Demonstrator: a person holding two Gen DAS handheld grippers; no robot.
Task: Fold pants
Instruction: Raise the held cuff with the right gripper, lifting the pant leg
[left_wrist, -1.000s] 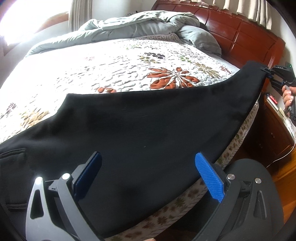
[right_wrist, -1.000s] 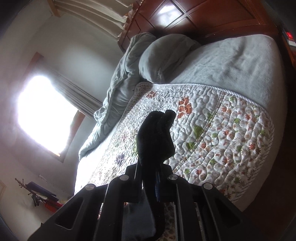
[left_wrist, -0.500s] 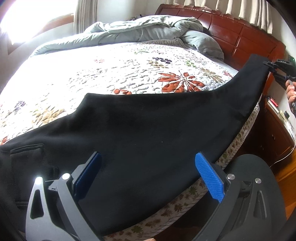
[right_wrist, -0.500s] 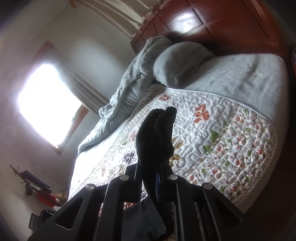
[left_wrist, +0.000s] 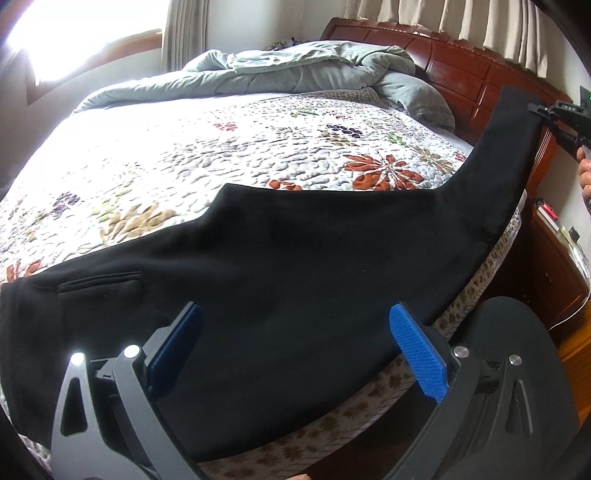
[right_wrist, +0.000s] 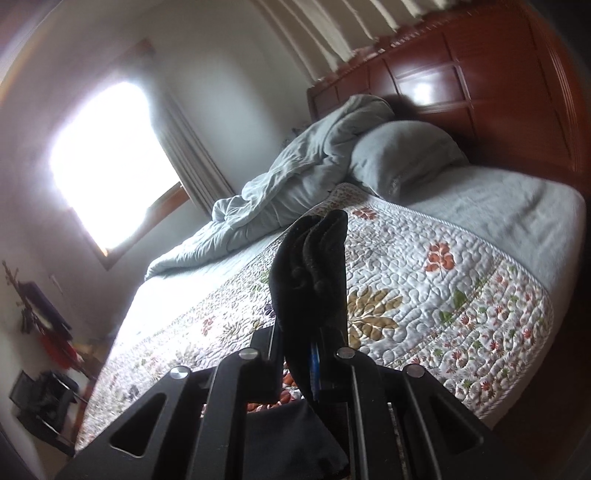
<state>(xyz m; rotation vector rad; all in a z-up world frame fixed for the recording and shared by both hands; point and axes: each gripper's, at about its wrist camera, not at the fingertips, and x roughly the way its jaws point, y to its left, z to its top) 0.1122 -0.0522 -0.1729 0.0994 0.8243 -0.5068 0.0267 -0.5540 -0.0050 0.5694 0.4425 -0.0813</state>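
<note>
Black pants (left_wrist: 295, 280) lie along the near edge of the bed, waist and pocket at the left, one leg lifted up to the right. My left gripper (left_wrist: 295, 343) is open and empty, its blue pads (left_wrist: 417, 354) spread just above the pants' middle. My right gripper (right_wrist: 306, 354) is shut on the bunched black leg end (right_wrist: 310, 273) and holds it above the quilt. It also shows in the left wrist view (left_wrist: 554, 114) at the far right, pulling the leg taut.
The bed has a floral quilt (left_wrist: 258, 155), a rumpled grey duvet (left_wrist: 295, 70) and pillow (right_wrist: 402, 155) by the red wooden headboard (left_wrist: 461, 74). A nightstand (left_wrist: 554, 251) stands right of the bed. A bright window (right_wrist: 103, 162) is on the far wall.
My right gripper has lifted the leg end higher and swung it over the bed. More of the waist and pocket has come into the left wrist view. My left gripper stays open.
</note>
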